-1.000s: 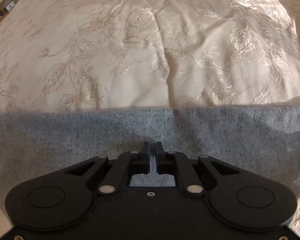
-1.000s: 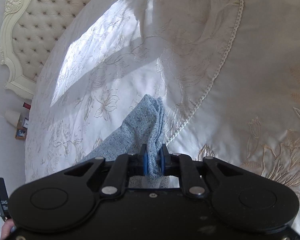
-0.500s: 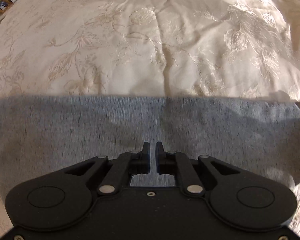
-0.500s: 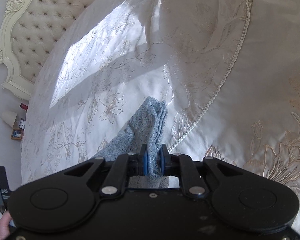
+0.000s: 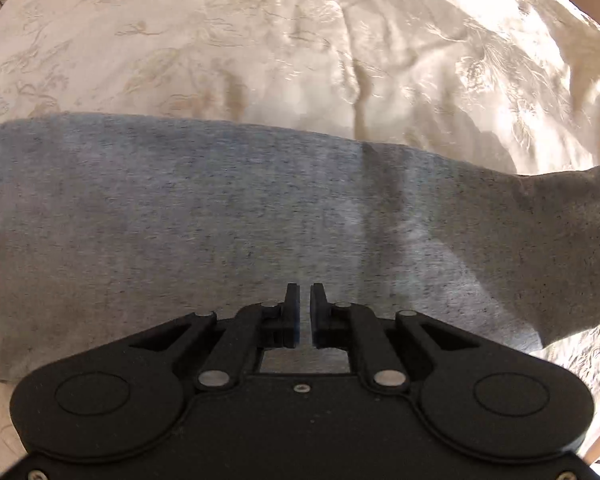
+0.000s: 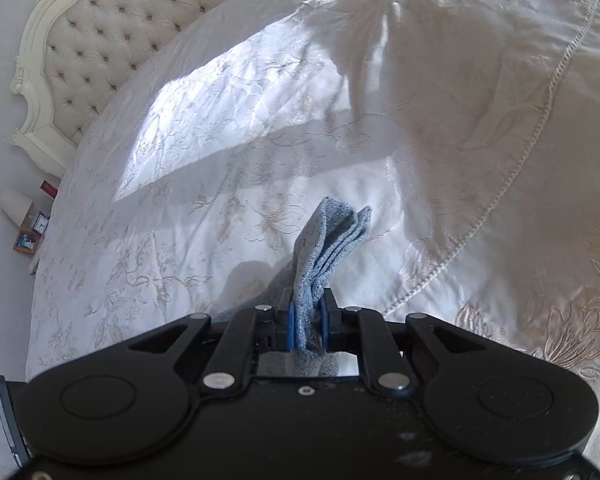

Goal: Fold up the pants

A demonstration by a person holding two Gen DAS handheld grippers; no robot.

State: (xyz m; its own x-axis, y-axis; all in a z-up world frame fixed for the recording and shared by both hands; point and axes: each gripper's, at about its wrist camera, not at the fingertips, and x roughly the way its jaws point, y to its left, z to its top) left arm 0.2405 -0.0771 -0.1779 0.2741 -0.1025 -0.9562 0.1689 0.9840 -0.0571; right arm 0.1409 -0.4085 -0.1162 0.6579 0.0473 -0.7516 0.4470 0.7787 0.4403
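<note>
Grey-blue heathered pants (image 5: 260, 216) lie in a wide band across the cream embroidered bedspread (image 5: 260, 52). My left gripper (image 5: 305, 300) is over the pants near their near edge, its jaws almost together with a thin gap; whether cloth is pinched between them is hidden. My right gripper (image 6: 308, 316) is shut on a bunched, layered end of the pants (image 6: 332, 236), which sticks up past the fingertips above the bed. On the right of the left wrist view the cloth rises off the bed.
A tufted cream headboard (image 6: 112, 40) stands at the upper left of the right wrist view. A nightstand with a lamp (image 6: 16, 208), small clock and picture frame sits beside the bed. A corded seam (image 6: 512, 176) runs across the bedspread (image 6: 420, 100).
The left gripper has moved forward over the pants, which now fill more of its view. The right gripper has lifted its held end, and the pants' right side has risen.
</note>
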